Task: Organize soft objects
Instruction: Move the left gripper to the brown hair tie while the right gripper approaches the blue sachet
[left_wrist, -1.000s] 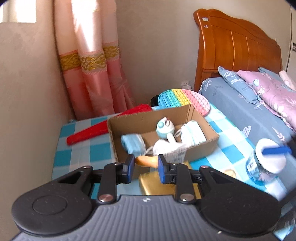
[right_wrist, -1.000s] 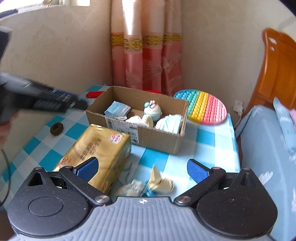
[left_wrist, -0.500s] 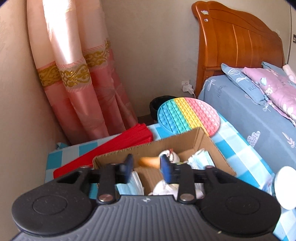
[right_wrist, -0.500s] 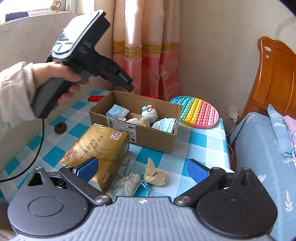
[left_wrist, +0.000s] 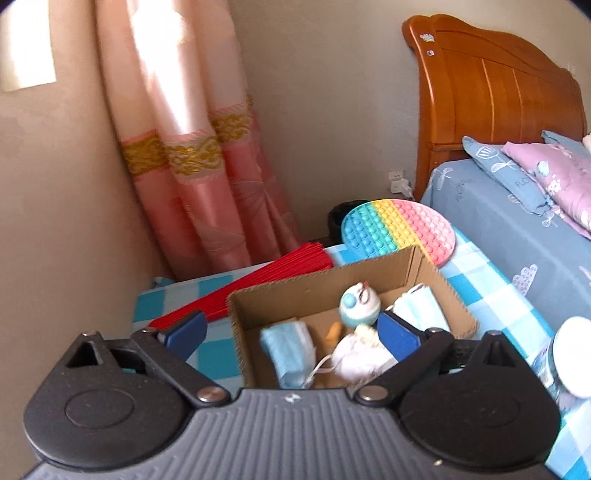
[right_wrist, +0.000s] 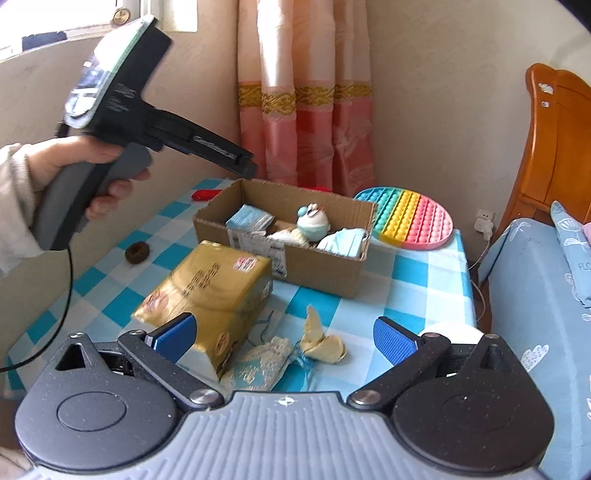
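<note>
A cardboard box stands on the checked table and holds blue face masks, a round toy with a face, a white pouch and a small orange piece. My left gripper hovers over the box, its jaws opening wide with nothing between the pads. In the right wrist view a hand holds that left gripper above the box. My right gripper is open and empty above a cream soft toy, a lace pouch and a gold tissue pack.
A rainbow pop mat lies behind the box, a red fan to its far left. A small brown lump sits near the wall side. A white-lidded jar stands at the right. Bed and curtain border the table.
The left gripper carried the orange piece over the box, opened, and the piece now lies inside. The right gripper stayed nearly still and open.
</note>
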